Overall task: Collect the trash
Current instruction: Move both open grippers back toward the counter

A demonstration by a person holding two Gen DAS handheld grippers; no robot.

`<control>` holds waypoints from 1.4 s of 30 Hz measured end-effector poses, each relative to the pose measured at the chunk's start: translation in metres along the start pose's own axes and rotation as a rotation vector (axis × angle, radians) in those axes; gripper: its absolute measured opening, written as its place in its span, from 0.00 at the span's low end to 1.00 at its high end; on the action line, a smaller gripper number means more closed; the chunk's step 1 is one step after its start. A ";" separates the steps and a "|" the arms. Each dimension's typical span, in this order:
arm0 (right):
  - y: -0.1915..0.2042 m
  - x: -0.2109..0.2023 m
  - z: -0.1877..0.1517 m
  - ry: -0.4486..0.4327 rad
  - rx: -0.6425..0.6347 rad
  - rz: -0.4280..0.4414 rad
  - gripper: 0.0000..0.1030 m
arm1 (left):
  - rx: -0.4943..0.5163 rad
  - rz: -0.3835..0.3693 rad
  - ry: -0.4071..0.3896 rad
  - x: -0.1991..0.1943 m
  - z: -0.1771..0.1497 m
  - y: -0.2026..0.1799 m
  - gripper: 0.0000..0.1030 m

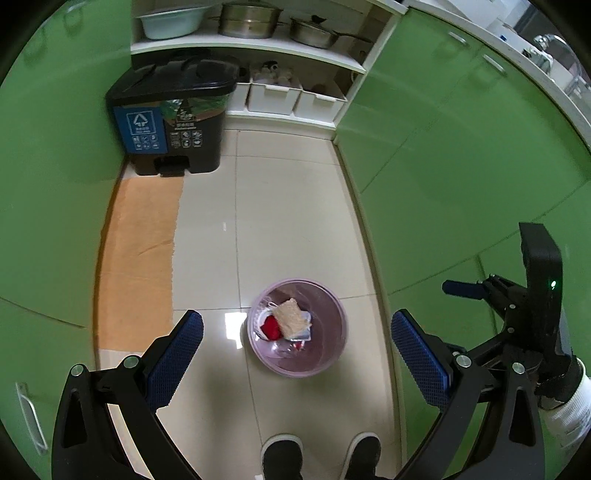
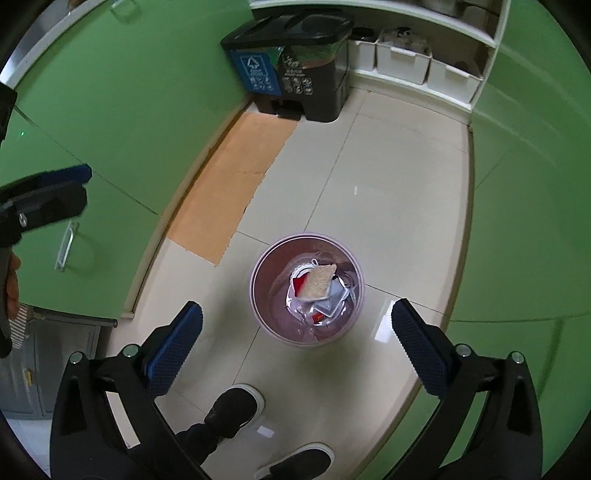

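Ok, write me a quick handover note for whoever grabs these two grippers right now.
Left gripper: open, empty, held above the floor.
Right gripper: open, empty, alongside it.
Small round pink plastic wastebasket stands on the tiled floor in front of the person's feet, holding a beige sponge-like pad, something red and some wrappers.
Large black pedal bin with blue recycling label sits at the far end of the floor, lid closed.
Done: nothing gripped.
Left: probably pick up the wastebasket and take its trash to the big bin.

Green cabinet doors flanking a beige tiled floor, orange mat along the floor's left edge, white shelf beyond the floor holding steel pots, a pale basin, white bins beneath the shelf
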State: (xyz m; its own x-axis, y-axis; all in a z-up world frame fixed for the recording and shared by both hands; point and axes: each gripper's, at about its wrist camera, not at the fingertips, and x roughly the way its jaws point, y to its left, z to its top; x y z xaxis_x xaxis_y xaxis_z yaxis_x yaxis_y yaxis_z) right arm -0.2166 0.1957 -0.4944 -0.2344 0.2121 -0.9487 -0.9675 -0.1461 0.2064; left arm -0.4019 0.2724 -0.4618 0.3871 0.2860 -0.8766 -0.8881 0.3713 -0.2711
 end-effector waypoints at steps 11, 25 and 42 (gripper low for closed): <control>0.000 -0.208 -0.008 -0.105 0.114 -0.049 0.97 | 0.136 -0.060 0.031 -0.135 0.028 -0.111 0.95; -0.039 -0.499 -0.128 -0.320 0.461 -0.261 0.97 | 0.467 -0.251 0.013 -0.288 0.058 -0.307 0.95; -0.142 -0.593 -0.316 -0.371 0.888 -0.511 0.97 | 0.869 -0.481 0.102 -0.270 0.027 -0.544 0.95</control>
State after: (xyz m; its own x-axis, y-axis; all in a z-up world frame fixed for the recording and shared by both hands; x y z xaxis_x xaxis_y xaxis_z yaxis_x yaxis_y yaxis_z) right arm 0.0896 -0.2144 -0.0370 0.3452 0.3492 -0.8711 -0.6471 0.7608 0.0486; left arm -0.0164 0.0172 -0.0666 0.5987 -0.1271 -0.7908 -0.1369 0.9565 -0.2574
